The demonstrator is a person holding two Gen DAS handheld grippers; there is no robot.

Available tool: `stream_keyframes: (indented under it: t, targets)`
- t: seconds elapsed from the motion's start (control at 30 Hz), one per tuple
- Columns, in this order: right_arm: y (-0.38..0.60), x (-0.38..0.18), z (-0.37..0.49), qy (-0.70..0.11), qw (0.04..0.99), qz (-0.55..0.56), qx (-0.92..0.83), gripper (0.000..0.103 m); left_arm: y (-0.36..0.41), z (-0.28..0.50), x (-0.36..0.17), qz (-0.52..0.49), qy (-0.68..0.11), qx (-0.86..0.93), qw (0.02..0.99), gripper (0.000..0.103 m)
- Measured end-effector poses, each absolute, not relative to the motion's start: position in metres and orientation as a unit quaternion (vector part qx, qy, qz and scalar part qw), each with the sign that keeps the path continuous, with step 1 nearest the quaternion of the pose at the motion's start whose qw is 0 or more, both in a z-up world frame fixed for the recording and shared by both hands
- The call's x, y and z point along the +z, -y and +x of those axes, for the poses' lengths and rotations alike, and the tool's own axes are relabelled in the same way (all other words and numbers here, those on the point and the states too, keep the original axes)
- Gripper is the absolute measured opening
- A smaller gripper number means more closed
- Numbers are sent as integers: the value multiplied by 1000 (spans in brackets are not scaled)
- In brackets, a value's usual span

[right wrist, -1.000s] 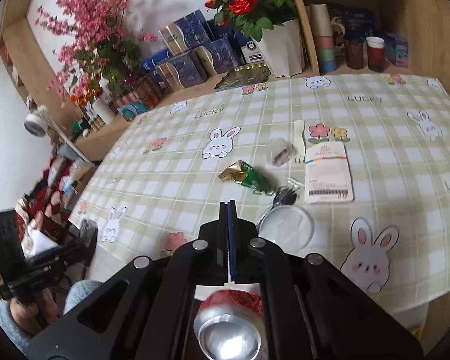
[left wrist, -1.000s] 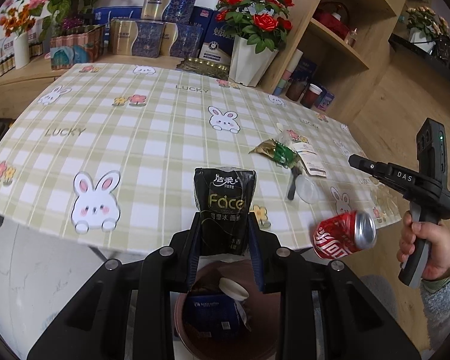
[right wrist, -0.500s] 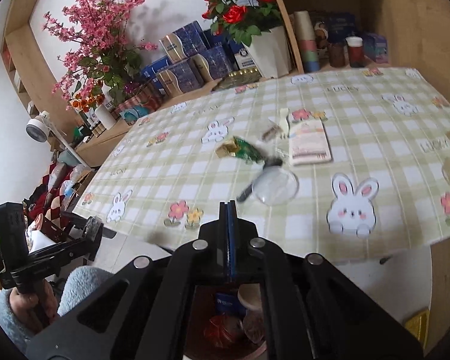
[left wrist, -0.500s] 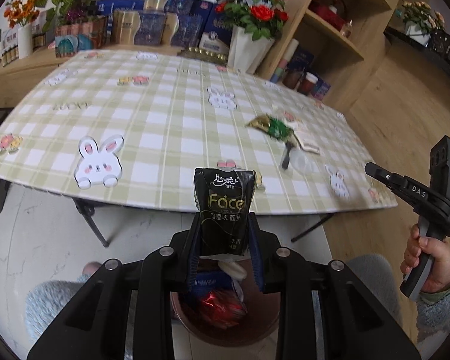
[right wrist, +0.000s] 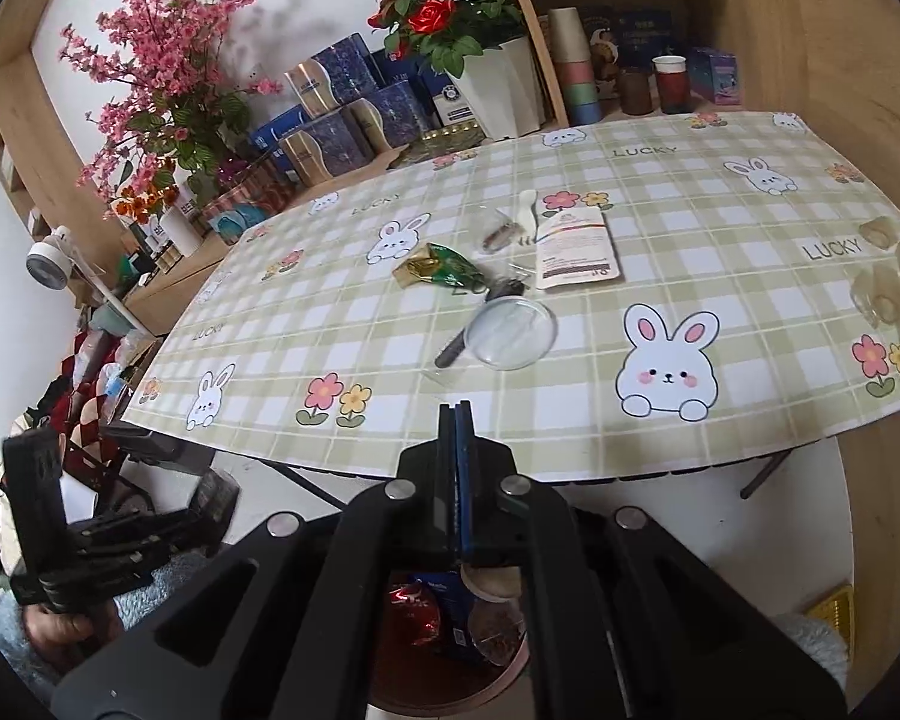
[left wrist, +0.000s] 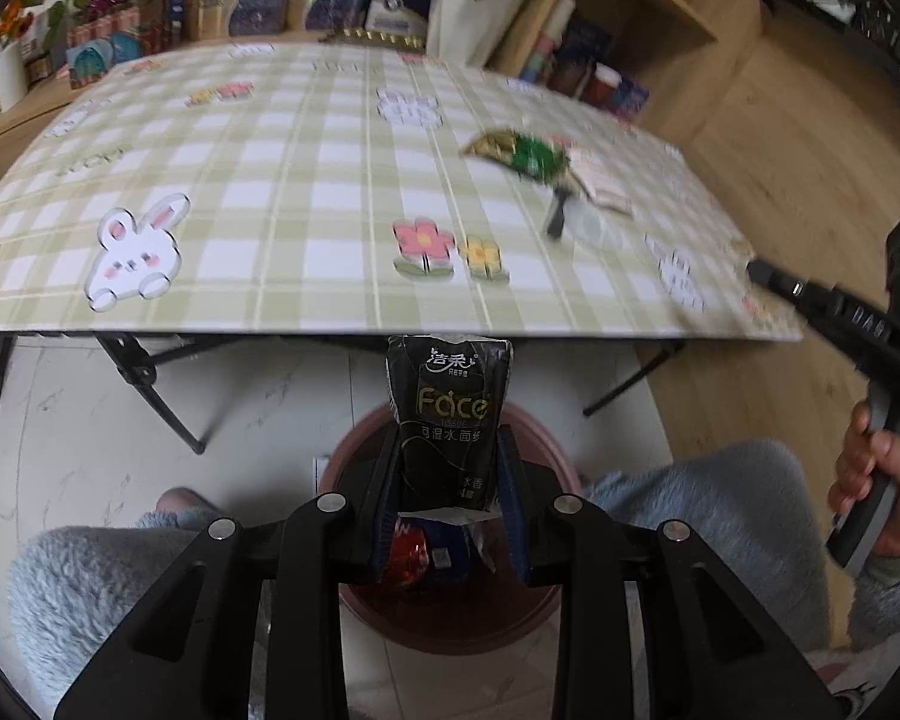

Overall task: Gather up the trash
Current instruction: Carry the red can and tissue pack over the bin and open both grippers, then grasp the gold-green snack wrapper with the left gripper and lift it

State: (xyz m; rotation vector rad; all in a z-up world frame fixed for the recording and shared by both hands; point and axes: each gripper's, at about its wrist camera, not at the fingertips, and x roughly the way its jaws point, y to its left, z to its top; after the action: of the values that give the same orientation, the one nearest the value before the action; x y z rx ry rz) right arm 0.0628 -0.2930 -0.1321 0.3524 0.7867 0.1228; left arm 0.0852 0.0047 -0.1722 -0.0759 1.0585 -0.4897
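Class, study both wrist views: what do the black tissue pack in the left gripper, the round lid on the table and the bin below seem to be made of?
Tissue pack: probably thin plastic film, glossy, with creases and printed lettering.
Round lid: seemingly clear plastic; the checked tablecloth shows through it.
Bin: likely moulded plastic, reddish-brown with a smooth matte rim, though the look leaves this open.

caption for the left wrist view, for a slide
Left gripper holds a black tissue pack above the brown bin beside the table.
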Motion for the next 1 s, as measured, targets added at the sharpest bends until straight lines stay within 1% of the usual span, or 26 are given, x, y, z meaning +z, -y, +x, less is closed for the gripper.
stream_keyframes:
  t: [0.13,0.2,0.23,0.27,0.3,0.33,0.37,0.4,0.43,0.47,0.5,0.57,0.6,0.67,0.7,0.8,1.0]
  targets:
    - [297,-137,61,-385,904,177,52,6,6,85,-185,-20,-515,-243,822,32]
    - [298,-138,60,-387,905,173,49,7,11,84,-186,-17,-513,-251,821,39]
    - [298,-138,59,-387,905,170,48,8,12,84,-185,-17,-510,-255,822,44]
    - [297,-137,60,-387,906,166,46,8,13,84,-182,-20,-504,-259,824,55]
    - [297,-137,59,-388,906,162,45,8,13,84,-180,-22,-499,-258,827,62]
    - [296,-137,59,-388,907,158,44,9,12,84,-177,-24,-492,-254,833,72]
    - [296,-136,59,-389,907,153,42,11,9,85,-173,-28,-482,-248,840,76]
    - [296,-136,58,-387,909,148,38,23,7,86,-170,-32,-474,-243,846,78]
    - [296,-135,58,-384,911,146,37,42,3,87,-166,-37,-465,-234,853,83]
    - [295,-134,56,-379,914,142,36,52,-1,88,-163,-40,-459,-226,858,87]
    - [294,-133,55,-375,917,135,35,55,-4,90,-161,-43,-453,-219,863,89]
    - [292,-132,55,-372,919,123,36,67,-13,93,-155,-48,-441,-196,874,94]
    - [291,-131,55,-370,921,117,37,71,-15,95,-153,-49,-438,-189,877,95]
    - [289,-130,55,-366,924,110,37,89,-23,98,-150,-55,-432,-170,884,96]
    - [288,-130,56,-364,925,106,36,92,-28,100,-148,-58,-427,-160,888,97]
    - [287,-132,59,-369,923,102,36,96,-38,105,-144,-68,-418,-141,895,97]
    - [289,-139,64,-377,921,91,29,97,-44,120,-139,-69,-415,-128,898,97]
